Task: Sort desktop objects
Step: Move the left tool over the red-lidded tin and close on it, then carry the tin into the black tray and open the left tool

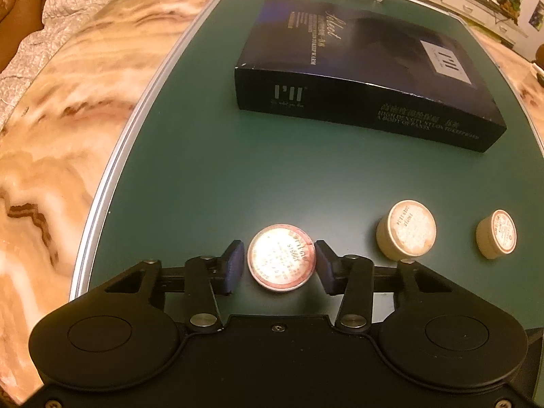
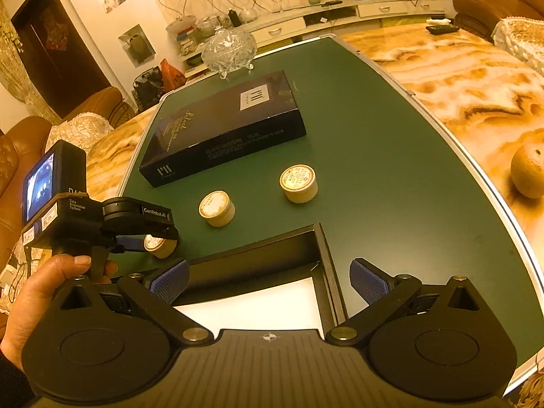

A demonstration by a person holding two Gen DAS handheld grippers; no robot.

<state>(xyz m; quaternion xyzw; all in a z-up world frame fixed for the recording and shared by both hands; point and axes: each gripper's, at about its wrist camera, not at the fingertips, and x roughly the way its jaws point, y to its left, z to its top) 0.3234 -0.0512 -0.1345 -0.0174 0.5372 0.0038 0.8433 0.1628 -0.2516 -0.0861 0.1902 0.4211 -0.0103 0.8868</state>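
A small round tin (image 1: 280,259) with a red-rimmed label stands on the green mat (image 1: 204,176), right between the blue pads of my left gripper (image 1: 279,262), which is shut on its sides. The right wrist view shows that same left gripper (image 2: 153,243) at the tin (image 2: 160,246), with a hand (image 2: 44,292) holding it. Two more cream tins (image 1: 406,230) (image 1: 496,234) sit to the right, also visible as the nearer tin (image 2: 217,208) and the farther tin (image 2: 299,179). My right gripper (image 2: 270,280) hangs open over a black tray (image 2: 261,246) with a white floor.
A large dark flat box (image 1: 367,78) (image 2: 224,125) lies across the back of the mat. Behind it stands a cut-glass bowl (image 2: 228,47). An orange (image 2: 528,171) rests on the marble table (image 2: 442,74) right of the mat's metal edge.
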